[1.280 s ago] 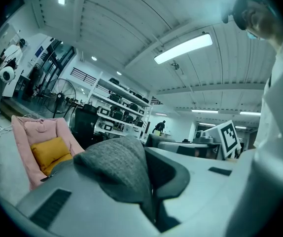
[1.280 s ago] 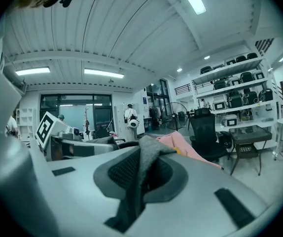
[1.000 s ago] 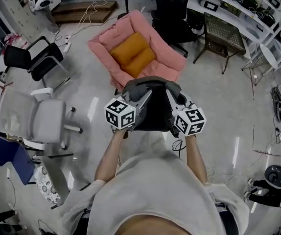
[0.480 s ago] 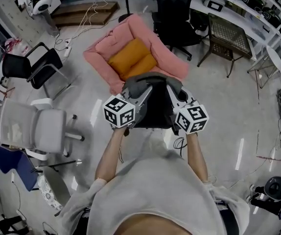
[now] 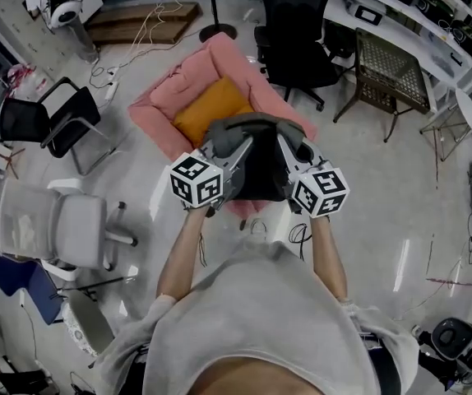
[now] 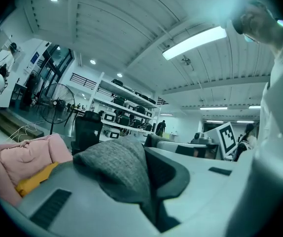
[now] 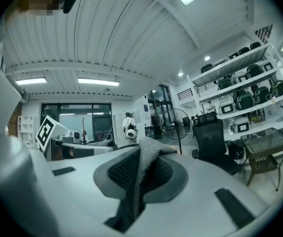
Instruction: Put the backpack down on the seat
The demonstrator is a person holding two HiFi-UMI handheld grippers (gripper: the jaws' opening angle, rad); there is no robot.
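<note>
A dark grey backpack [image 5: 256, 167] hangs in the air between my two grippers, over the near edge of the pink armchair [image 5: 166, 101]. My left gripper [image 5: 224, 151] is shut on a fold of the backpack's grey fabric [image 6: 119, 169]. My right gripper [image 5: 289, 151] is shut on another grey fold [image 7: 144, 167] at the bag's right side. The armchair seat holds an orange cushion [image 5: 207, 109], also seen low at the left in the left gripper view [image 6: 33, 179]. The bag hides the seat's near part.
A black office chair [image 5: 298, 35] stands behind the armchair, a mesh chair [image 5: 388, 68] by the shelves at right. A black chair [image 5: 43, 118] and a white swivel chair [image 5: 59, 225] stand at left. Cables [image 5: 302, 237] lie on the floor near my feet.
The backpack and both grippers have moved forward toward the armchair; the bag now overlaps the seat's near edge. Both grips stay unchanged.
</note>
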